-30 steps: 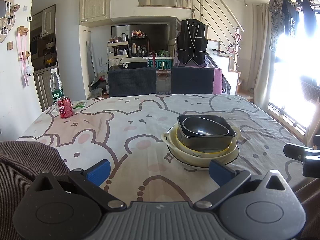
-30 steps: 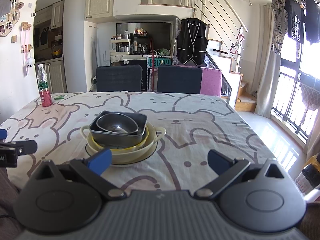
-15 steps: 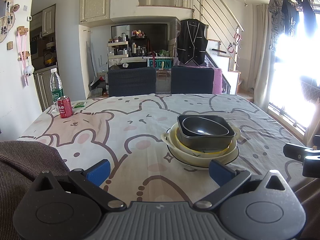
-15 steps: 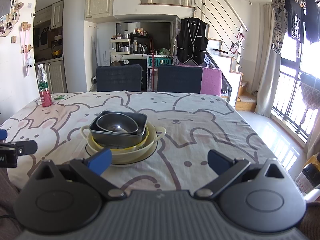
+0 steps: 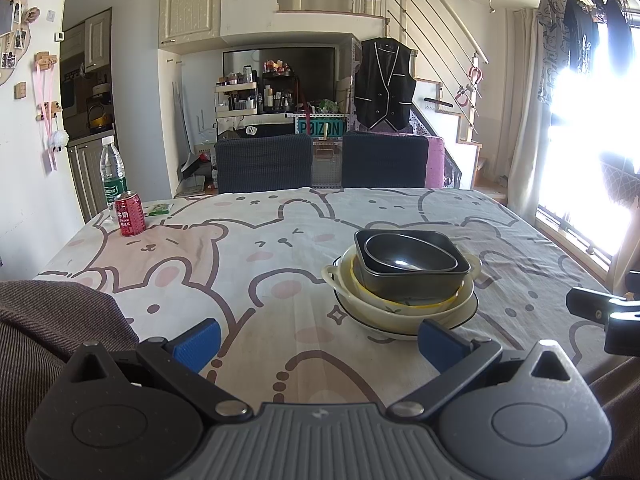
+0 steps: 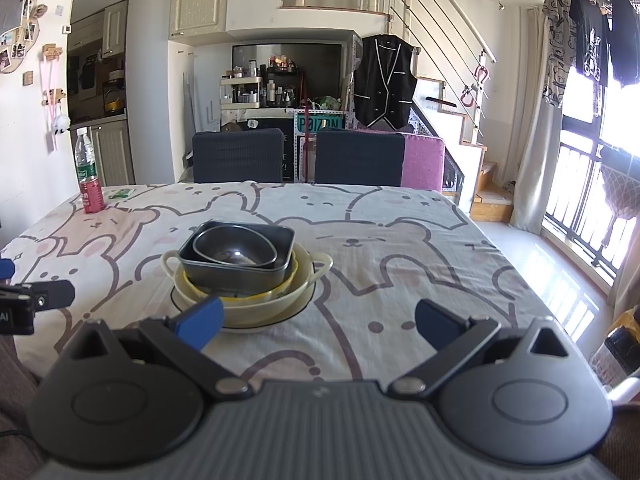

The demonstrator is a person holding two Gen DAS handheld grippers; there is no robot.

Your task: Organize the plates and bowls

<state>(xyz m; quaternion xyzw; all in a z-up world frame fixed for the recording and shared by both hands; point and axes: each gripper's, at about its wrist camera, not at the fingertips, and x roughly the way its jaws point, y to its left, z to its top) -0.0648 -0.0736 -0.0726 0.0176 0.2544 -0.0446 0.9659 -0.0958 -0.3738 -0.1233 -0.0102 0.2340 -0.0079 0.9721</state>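
Note:
A stack of dishes stands on the bear-print tablecloth: a white plate [image 5: 470, 312] at the bottom, a cream two-handled bowl [image 5: 340, 280], a yellow-rimmed bowl, a dark square dish [image 5: 416, 284] and a dark oval bowl [image 5: 404, 254] on top. The stack also shows in the right wrist view [image 6: 240, 264]. My left gripper [image 5: 318, 340] is open and empty, near the table's front edge, left of the stack. My right gripper [image 6: 318, 322] is open and empty, in front of the stack and a little to its right.
A red can [image 5: 129, 219] and a water bottle [image 5: 112, 174] stand at the table's far left corner. Two dark chairs [image 5: 264, 164] stand at the far side. A brown sleeve [image 5: 52, 320] lies at lower left.

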